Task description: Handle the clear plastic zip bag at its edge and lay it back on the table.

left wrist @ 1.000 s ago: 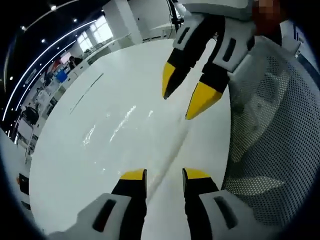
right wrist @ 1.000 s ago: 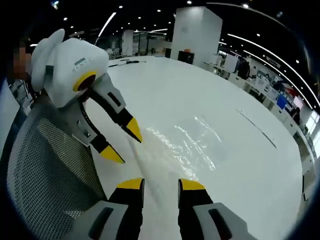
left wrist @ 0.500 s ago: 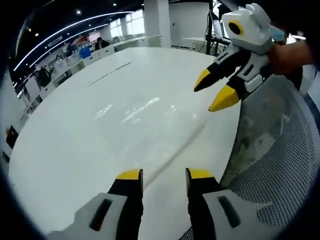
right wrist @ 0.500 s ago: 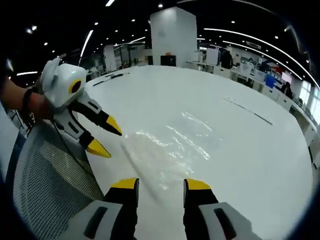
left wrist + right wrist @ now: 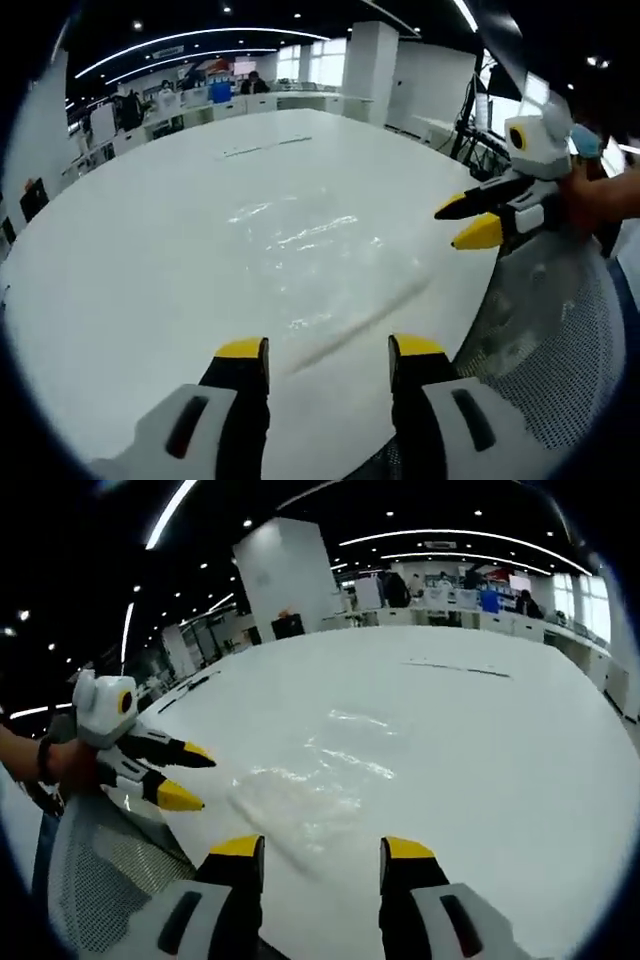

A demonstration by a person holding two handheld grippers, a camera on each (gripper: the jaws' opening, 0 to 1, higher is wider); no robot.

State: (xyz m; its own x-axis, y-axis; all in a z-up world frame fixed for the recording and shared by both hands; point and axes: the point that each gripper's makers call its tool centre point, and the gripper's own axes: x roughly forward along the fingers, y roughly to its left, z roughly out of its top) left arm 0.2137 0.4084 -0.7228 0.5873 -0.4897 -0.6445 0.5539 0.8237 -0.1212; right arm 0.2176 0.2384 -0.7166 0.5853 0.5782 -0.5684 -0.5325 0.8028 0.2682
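1. The clear zip bag [image 5: 310, 235] lies flat on the white table [image 5: 130, 250]; I make it out mostly by the shiny wrinkles on its film and the straight strip of its near edge, which runs slantwise just beyond my left claw [image 5: 328, 352]. In the right gripper view the same bag [image 5: 330, 770] spreads out ahead of my right claw [image 5: 323, 848], its edge strip close to the yellow tips.

2. My left claw is open, its two yellow-tipped jaws spread apart with nothing between them, hanging over the table short of the bag's edge. My right claw is open too, jaws apart and empty. Neither one touches the bag.

3. In the left gripper view my right claw comes in from the right, held in a hand [image 5: 600, 195] above a mesh chair back [image 5: 560, 360] at the table's side. In the right gripper view my left claw shows at the left above the same chair back [image 5: 110, 880].

4. The table is broad, white and glossy. A thin dark line [image 5: 455, 668] lies on it well beyond the bag.

5. The room is a large office hall with a dark ceiling, strips of light [image 5: 470, 535], a white pillar [image 5: 285, 575], and desks with people along the far side.

6. Against half a second ago, both claws have drawn back and farther apart from each other: the opposite claw looks smaller in each view, and the bag's edge, which then ran up between my left jaws, now lies beyond them. The bag rests flat as it did then.
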